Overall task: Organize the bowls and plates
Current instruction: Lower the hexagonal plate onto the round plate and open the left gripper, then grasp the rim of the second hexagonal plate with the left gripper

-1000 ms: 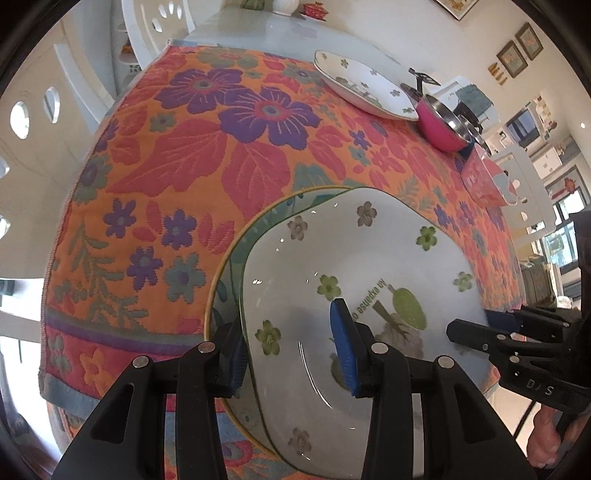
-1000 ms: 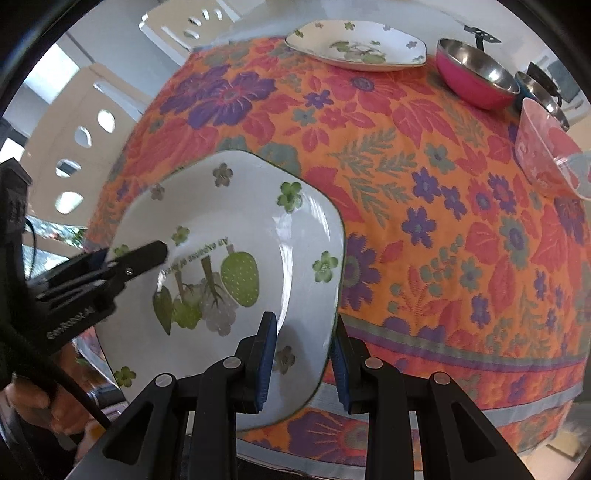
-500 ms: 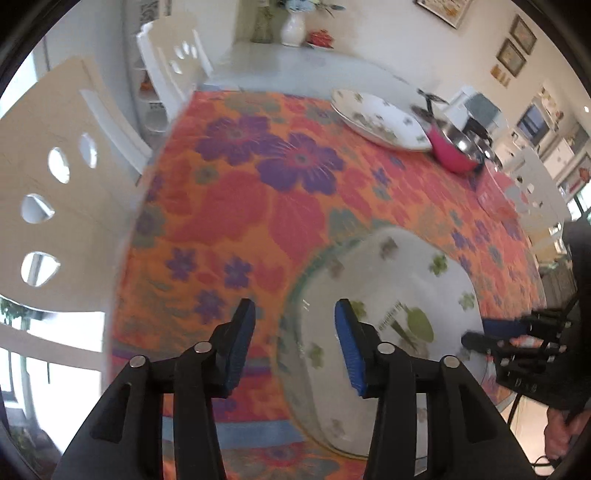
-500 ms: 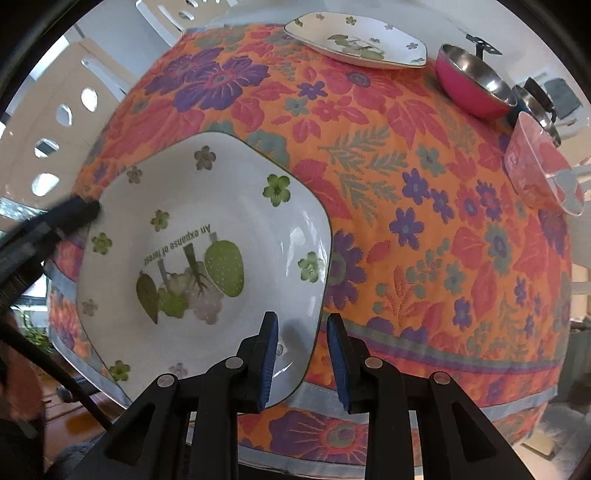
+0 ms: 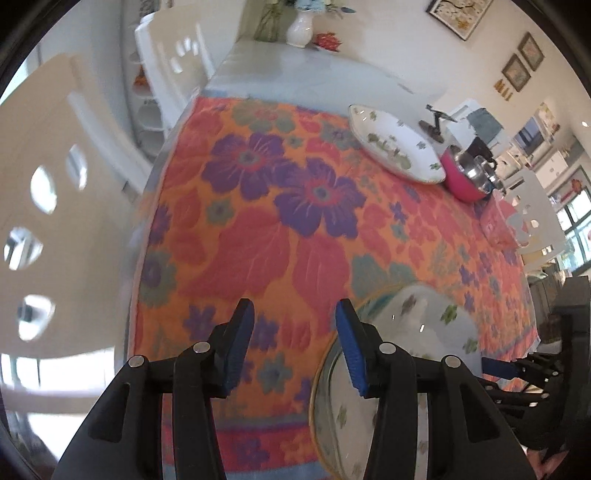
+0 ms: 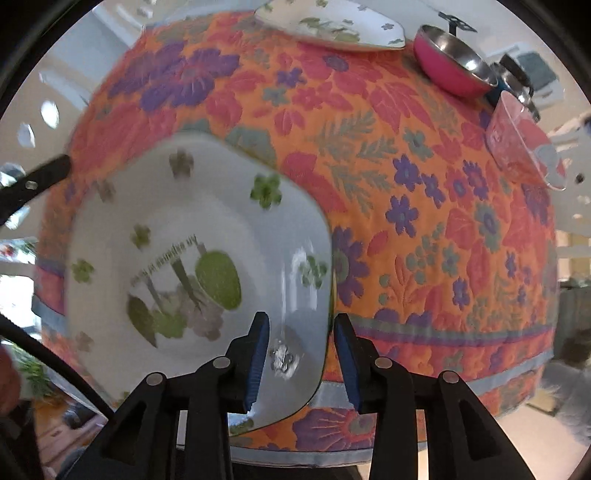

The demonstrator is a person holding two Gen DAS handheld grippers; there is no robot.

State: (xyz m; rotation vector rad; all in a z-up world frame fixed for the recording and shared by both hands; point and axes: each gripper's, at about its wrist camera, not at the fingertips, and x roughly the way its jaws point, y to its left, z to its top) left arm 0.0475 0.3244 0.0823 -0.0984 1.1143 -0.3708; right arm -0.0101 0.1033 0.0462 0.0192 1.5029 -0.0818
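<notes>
A white square plate with green flowers [image 6: 192,236] lies at the near edge of the floral tablecloth; it also shows in the left wrist view [image 5: 402,369]. My right gripper [image 6: 300,354] is open, its jaws astride the plate's near right rim. My left gripper [image 5: 293,347] is open and empty, above the cloth to the left of the plate. A second matching plate [image 5: 395,146] [image 6: 332,26] lies at the far side, next to a pink steel-lined bowl [image 5: 467,177] [image 6: 450,62].
A clear pink bowl [image 6: 517,144] and a dark bowl [image 6: 517,85] sit at the far right of the table. White chairs [image 5: 55,206] stand along the left side. A white vase [image 5: 299,26] stands on the bare far end.
My left gripper has let go of the plate's left rim and drawn back to the left. My right gripper's jaws have opened wider around the plate's right rim.
</notes>
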